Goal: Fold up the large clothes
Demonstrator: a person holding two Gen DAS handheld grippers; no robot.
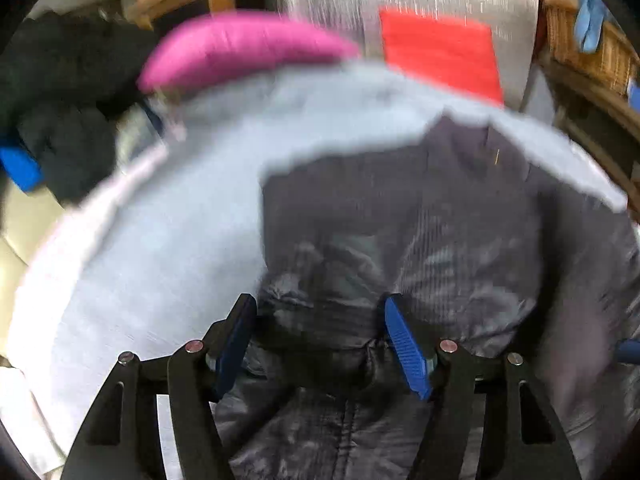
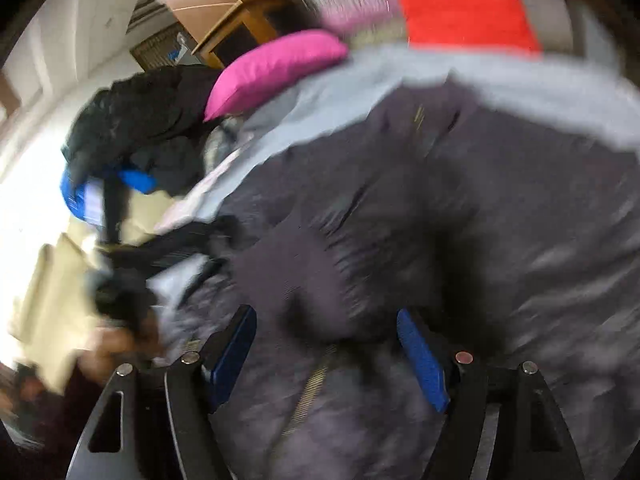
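**Dark jacket spread on pale sheet, both grippers wide over it**

The pale blue sheet [image 1: 168,216] covers the surface, with bare cloth to the left of the dark grey quilted jacket [image 1: 400,232] lying on it. A magenta pillow [image 1: 240,48] and red cushion [image 1: 440,52] line the far edge. The left gripper [image 1: 320,344] and right gripper [image 2: 326,356] both stand wide apart over jacket fabric. Only the right view shows a zip [image 2: 316,384].

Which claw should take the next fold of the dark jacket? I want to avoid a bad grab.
Probably left: the left claw stands open around a jacket ridge, sharply seen. The right claw view is blurred.
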